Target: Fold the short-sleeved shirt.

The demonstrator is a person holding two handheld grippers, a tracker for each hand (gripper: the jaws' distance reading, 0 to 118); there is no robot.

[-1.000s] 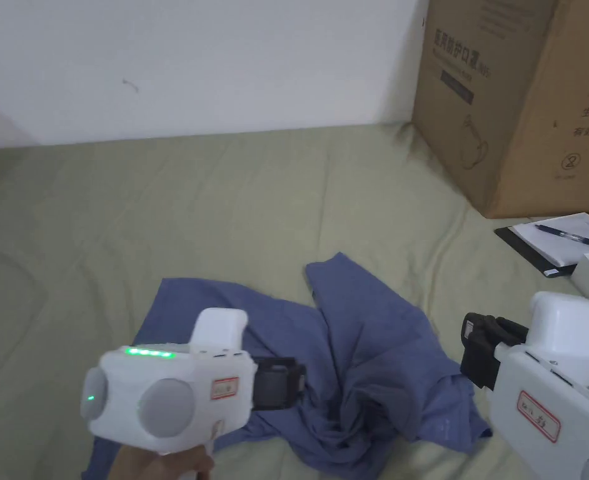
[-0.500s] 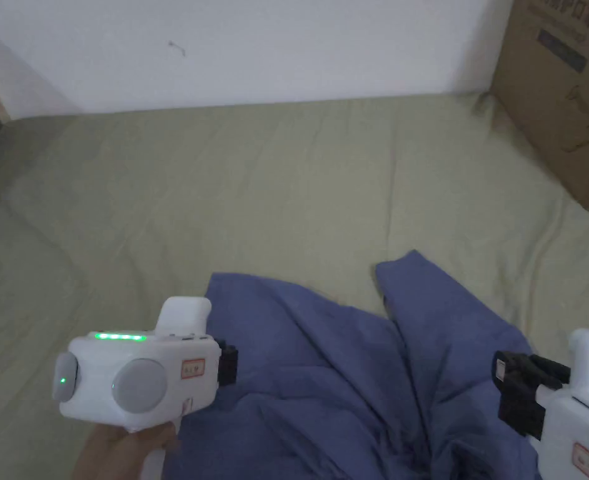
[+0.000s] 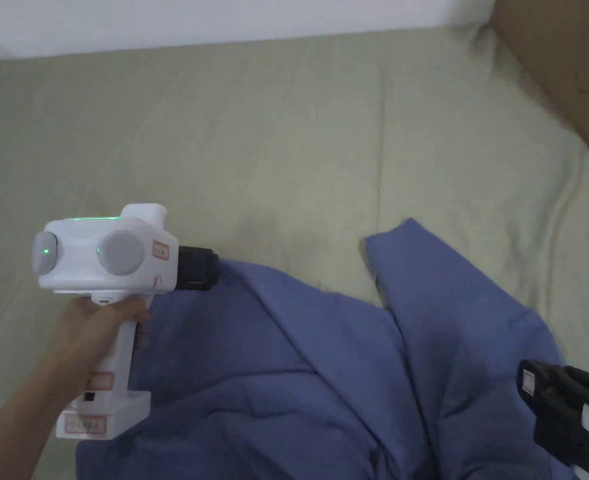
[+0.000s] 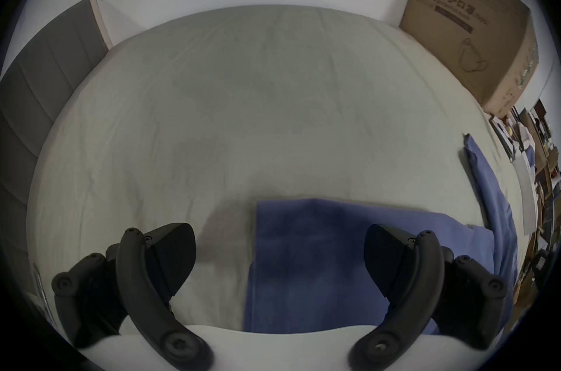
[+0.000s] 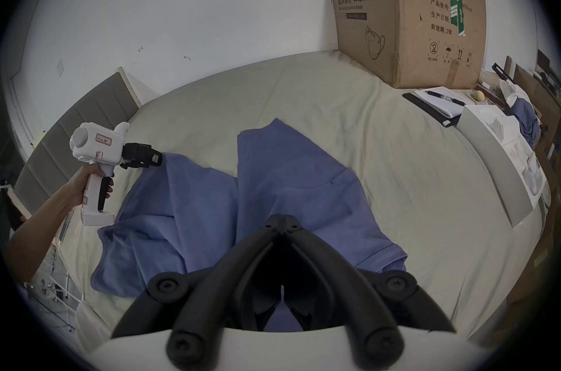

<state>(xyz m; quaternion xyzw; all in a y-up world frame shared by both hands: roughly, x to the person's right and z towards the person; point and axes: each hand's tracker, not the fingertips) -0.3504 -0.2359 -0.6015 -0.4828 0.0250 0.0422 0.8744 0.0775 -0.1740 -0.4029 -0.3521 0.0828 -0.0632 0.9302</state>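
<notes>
A crumpled blue short-sleeved shirt [image 3: 324,356] lies on the olive-green bed sheet [image 3: 287,137], with one pointed flap [image 3: 424,262] folded over toward the far side. My left gripper [image 3: 215,276] hangs at the shirt's far left corner. In the left gripper view it [image 4: 279,232] is open, jaws wide apart, with the shirt's corner [image 4: 303,256] below the gap. It also appears in the right gripper view [image 5: 158,159]. My right gripper [image 5: 283,221] is shut, tips together above the shirt [image 5: 273,180], with nothing seen between them. It sits at the lower right of the head view [image 3: 528,381].
A large cardboard box [image 5: 406,10] stands at the bed's far right corner against the white wall. A clipboard with paper and pen [image 5: 437,101] and a white box [image 5: 501,153] lie along the right edge. A grey headboard [image 4: 45,80] is at the left.
The head camera has tilted down and moved closer. My left gripper has moved from over the shirt's middle-left to its far left corner. My right gripper has stayed by the shirt's right side.
</notes>
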